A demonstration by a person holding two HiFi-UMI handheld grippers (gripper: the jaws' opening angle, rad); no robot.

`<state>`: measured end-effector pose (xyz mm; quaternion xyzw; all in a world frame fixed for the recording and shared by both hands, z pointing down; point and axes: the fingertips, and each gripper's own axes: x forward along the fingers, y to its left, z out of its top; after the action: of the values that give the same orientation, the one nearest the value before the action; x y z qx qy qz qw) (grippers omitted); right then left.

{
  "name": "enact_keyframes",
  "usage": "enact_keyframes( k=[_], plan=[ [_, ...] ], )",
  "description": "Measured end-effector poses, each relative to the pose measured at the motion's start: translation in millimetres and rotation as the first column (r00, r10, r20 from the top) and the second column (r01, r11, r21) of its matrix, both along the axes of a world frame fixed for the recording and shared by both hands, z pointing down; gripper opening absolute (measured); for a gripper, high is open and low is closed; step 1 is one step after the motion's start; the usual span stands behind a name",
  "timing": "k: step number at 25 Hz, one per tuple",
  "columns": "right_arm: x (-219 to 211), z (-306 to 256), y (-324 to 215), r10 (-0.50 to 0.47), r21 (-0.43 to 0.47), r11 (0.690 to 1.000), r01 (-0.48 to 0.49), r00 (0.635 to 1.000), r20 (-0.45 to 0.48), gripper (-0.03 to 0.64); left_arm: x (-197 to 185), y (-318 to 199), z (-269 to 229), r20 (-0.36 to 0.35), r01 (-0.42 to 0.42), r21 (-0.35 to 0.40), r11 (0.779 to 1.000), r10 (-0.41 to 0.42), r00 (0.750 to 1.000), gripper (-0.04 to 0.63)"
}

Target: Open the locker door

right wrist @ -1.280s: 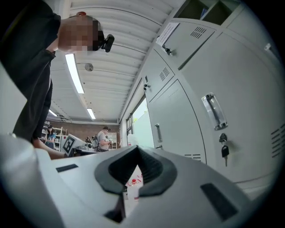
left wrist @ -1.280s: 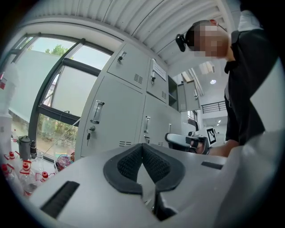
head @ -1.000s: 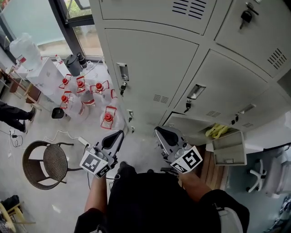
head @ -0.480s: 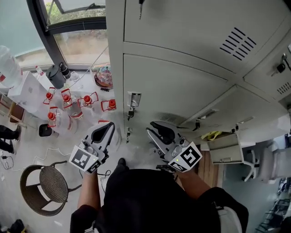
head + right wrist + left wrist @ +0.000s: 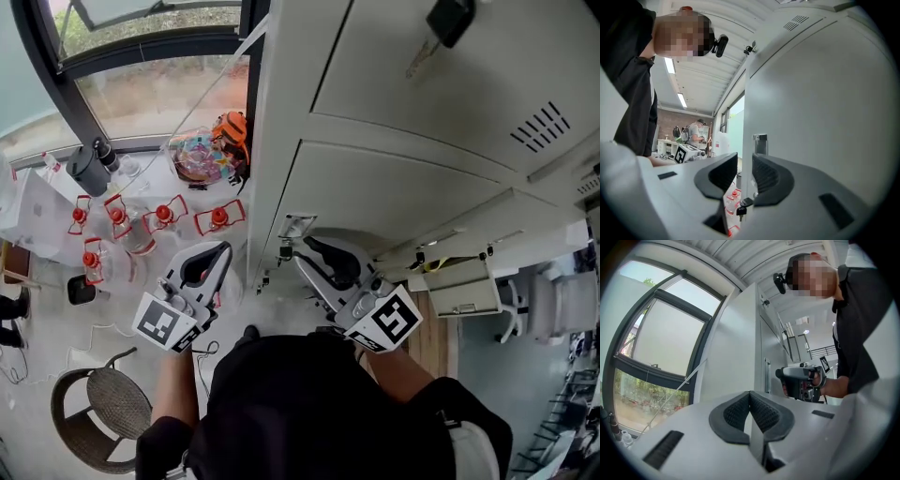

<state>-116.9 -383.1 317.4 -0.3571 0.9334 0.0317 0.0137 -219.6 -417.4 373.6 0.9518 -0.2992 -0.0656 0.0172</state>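
The left gripper and right gripper are held side by side ahead of the torso on the bare left forearm and right forearm. Their marker cubes are turned toward the person and their jaws point away, roughly level. The left gripper has its padded jaws closed tip to tip with nothing between them. The right gripper has just been opening its jaws, which stand apart with a clear gap, the pads pressing on nothing.
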Motion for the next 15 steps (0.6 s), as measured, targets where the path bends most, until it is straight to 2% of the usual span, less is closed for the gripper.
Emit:
enact_keyframes(
  k=[15],
  plan=[
    [-16.2, 3.7, -26.8, 0.168, -0.034, 0.985, -0.172, 0.981, -0.101, 0.106, -8.6, -26.4, 14.4, -0.042, -0.121, -0.017, 0.993, 0.120, 0.992, 0.011]
  ],
)
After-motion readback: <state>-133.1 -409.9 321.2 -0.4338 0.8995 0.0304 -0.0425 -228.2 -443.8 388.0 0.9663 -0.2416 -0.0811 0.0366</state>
